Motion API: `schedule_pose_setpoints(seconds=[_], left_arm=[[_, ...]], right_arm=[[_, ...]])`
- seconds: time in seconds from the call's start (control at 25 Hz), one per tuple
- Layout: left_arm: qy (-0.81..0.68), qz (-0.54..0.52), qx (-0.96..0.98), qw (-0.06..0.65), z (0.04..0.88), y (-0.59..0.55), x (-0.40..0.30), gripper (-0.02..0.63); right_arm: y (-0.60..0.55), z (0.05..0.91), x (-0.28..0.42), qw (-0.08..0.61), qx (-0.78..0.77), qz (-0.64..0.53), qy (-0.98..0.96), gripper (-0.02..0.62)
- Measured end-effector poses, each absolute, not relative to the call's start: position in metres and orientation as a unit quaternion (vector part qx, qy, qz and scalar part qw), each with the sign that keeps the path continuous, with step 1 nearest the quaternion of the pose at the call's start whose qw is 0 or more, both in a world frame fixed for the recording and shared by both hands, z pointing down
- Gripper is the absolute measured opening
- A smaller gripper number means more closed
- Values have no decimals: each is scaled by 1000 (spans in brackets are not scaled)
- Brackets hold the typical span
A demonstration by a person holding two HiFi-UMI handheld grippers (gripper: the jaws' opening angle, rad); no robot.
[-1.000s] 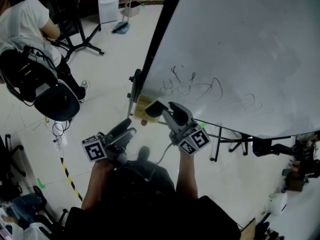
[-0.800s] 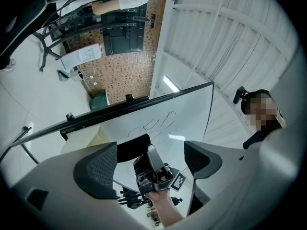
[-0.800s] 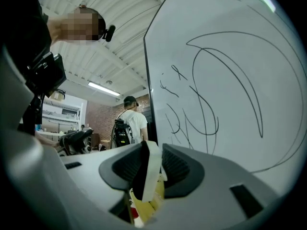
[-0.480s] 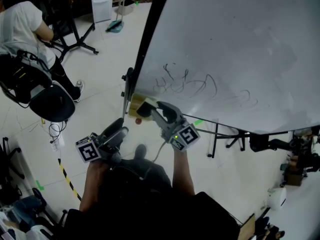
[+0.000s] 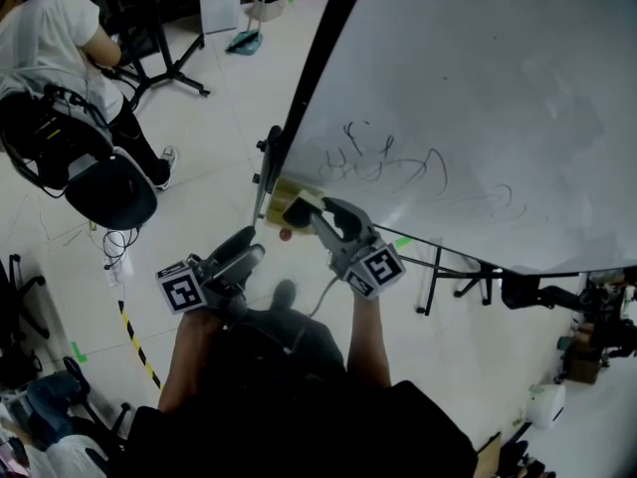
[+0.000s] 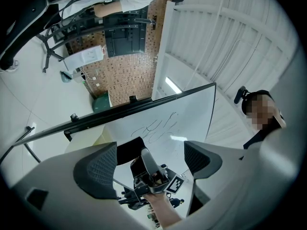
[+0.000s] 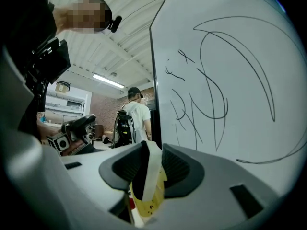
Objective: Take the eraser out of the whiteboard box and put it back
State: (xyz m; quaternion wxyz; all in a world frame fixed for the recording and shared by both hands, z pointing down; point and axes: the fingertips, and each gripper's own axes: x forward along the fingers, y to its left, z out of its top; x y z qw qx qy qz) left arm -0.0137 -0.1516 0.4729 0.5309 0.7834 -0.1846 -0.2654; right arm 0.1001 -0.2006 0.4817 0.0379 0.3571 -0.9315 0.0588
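The yellow box (image 5: 279, 191) sat at the whiteboard's (image 5: 478, 88) lower left corner, against the dark frame (image 5: 311, 83); what lay inside it could not be made out. The eraser (image 5: 295, 211), black on one face and white on the other, was at the box's near side, touching or just over its yellow wall, and whether any of it sat inside could not be told. The right gripper (image 5: 307, 210) pinched it, both pads (image 7: 122, 169) pressed on its flat faces. The left gripper (image 5: 254, 250) hung lower and to the left, apart from box and board, its fingers (image 6: 96, 169) spread with nothing between them. The scribbled board rose close on the right gripper's right. Left of the frame lay open floor (image 5: 219, 137), with a person (image 5: 50, 43) and chair (image 5: 105, 192) well apart.
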Motion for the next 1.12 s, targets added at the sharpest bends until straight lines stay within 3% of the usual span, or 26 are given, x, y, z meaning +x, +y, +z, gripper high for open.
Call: schedule_pose_setpoints(seconds=[1.12], left_arm=[[-207, -267, 774, 535, 482, -148, -17, 428]], right_arm=[[-204, 513, 87, 77, 338, 56, -936, 158]])
